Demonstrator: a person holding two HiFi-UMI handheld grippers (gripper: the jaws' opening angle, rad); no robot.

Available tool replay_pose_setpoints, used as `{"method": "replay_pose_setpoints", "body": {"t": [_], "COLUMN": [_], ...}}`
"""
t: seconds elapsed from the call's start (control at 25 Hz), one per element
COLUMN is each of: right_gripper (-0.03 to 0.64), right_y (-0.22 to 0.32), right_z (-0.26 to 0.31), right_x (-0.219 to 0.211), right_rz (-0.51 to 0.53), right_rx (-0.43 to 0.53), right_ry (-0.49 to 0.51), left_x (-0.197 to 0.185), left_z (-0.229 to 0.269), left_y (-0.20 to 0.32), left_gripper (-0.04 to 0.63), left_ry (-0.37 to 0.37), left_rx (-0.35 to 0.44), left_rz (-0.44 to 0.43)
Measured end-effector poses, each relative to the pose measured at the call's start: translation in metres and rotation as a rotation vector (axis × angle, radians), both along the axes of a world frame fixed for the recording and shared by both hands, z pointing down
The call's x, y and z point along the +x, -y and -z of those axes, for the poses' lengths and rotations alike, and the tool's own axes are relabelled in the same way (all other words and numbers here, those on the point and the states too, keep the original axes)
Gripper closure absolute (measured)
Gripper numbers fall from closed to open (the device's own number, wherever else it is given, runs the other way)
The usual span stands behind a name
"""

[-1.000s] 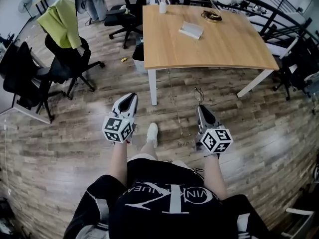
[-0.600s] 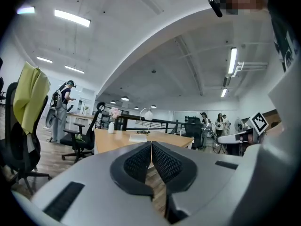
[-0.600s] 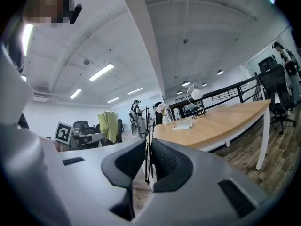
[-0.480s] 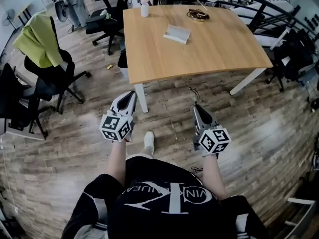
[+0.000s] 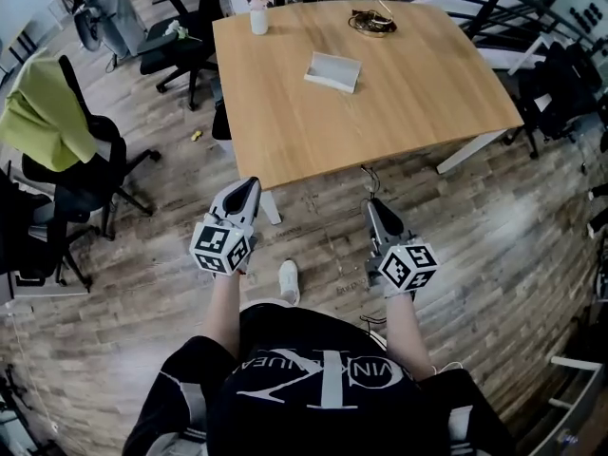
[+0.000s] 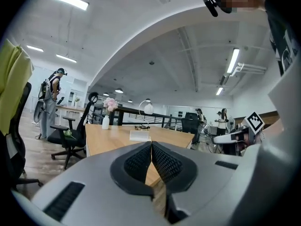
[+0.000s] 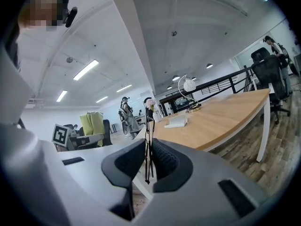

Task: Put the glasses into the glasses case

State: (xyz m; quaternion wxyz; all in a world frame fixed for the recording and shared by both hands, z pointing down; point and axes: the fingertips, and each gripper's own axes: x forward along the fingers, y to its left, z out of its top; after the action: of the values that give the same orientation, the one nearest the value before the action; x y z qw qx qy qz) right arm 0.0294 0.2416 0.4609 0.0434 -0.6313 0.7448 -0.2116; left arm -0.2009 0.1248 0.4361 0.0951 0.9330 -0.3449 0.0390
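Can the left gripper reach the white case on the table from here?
Probably not yet: the left gripper hangs short of the table, and the case lies far across it. Nothing stands in between.

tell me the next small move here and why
Probably step closer to the table: the right gripper grips the glasses but sits short of the near edge, and the case lies well in from that edge.

We face the table, where the glasses case lies at our twelve o'clock. Behind the case, a vase stands at its ten o'clock and a lamp at one. An office chair sits at our ten o'clock.
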Motion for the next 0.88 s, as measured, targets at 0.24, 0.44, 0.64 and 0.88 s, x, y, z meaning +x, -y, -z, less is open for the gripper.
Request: {"method": "replay_pose_setpoints", "body": {"t": [0.24, 0.44, 0.64, 0.88], "right_gripper": [0.563, 0.563, 0.563, 0.563], "right_y": [0.045, 0.071, 0.085, 0.1], "right_z": [-0.001, -0.001, -0.006, -0.003], "right_x": [-0.001, -0.006, -0.006, 0.002], "right_rz": [-0.036, -0.047, -0.046, -0.041], "right_rx": [-0.007, 0.005, -0.004, -0.001], "right_ry": [0.002, 0.01, 0.023, 0.035], "left_x": [0.019, 0.027, 0.03, 0.041], "left_z": [-0.005, -0.005, -0.012, -0.017], "left_y": [0.043, 0.069, 0.085, 0.097], "left_gripper": [0.578, 0.578, 0.578, 0.578], "left_ry": [0.035, 0.04, 0.032, 0.026], "left_rx": [0.008, 0.026, 0.009, -0.007], "left_rz": [-0.09, -0.131, -0.133, -0.14]}}
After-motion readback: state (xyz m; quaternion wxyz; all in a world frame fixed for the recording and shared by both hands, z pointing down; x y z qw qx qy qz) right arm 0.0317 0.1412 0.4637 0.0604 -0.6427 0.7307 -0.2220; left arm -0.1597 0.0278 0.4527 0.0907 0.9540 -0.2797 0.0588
